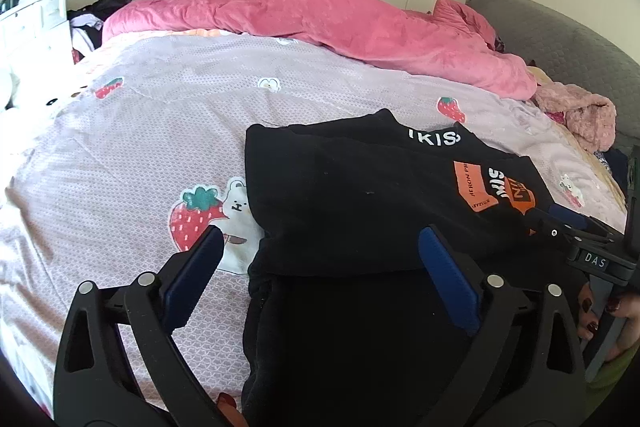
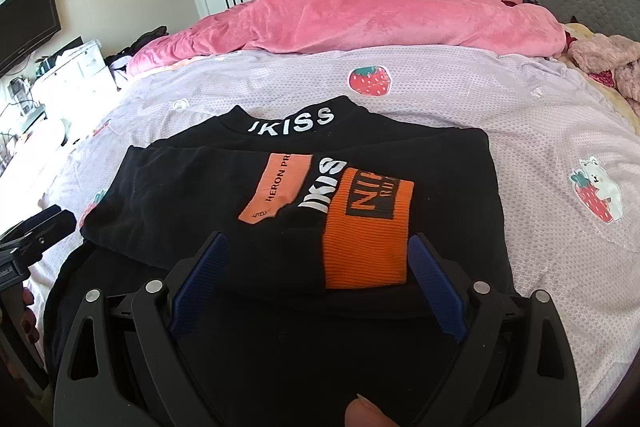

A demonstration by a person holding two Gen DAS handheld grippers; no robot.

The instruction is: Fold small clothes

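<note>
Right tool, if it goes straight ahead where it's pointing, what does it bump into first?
Most likely the black top folded on the bed. The right tool is open and points across it, with the orange cuff lying just between its blue pads. How high it hovers above the cloth is unclear.

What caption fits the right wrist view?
Open right gripper poised over a partly folded black garment on the bed.

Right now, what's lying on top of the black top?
An orange ribbed cuff and a folded sleeve with an orange patch lie on the black top; anything beneath is hidden.
</note>
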